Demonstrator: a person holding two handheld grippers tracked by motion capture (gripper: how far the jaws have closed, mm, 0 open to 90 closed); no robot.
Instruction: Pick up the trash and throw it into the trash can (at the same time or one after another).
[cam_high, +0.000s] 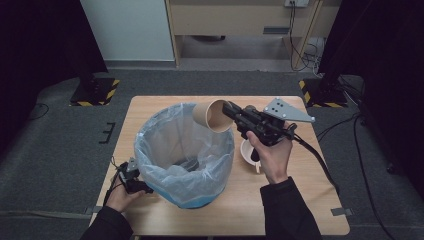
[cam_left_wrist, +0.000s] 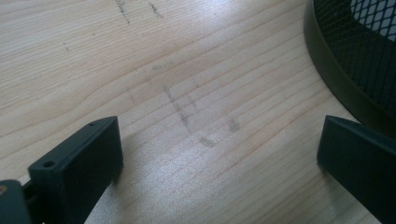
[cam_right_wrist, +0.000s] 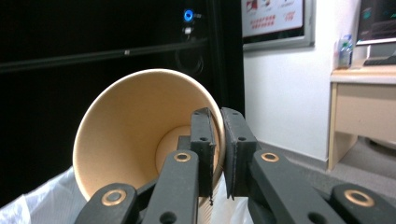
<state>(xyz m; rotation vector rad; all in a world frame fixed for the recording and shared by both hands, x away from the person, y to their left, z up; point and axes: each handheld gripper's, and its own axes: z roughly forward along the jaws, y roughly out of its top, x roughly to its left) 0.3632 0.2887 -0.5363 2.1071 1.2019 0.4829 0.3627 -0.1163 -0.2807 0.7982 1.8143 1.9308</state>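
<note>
Here, the scene by label.
Paper cup (cam_high: 210, 115): lies on its side in the air above the far rim of the lined bin (cam_high: 184, 156), over the worktop (cam_high: 150, 107).
Cup axis: roughly level, running left to right in the high view; the open mouth faces the right tool (cam_high: 229, 111), the base points away to the left.
Cup in the right tool view: the mouth (cam_right_wrist: 140, 135) opens toward the camera and the tan inside and round bottom are plain.
Right tool: jaws nearly together, pinching the cup's wall at the rim, one jaw inside the cup and one outside.
Cup against right tool: it hangs off the jaw tips, reaching leftward beyond them.
Left tool (cam_high: 131, 181): held low at the near left foot of the bin; its jaws stand wide apart over bare wood with nothing between them.
White cup (cam_high: 248, 151): stands on the worktop right of the bin, under the right hand (cam_high: 272, 155).
</note>
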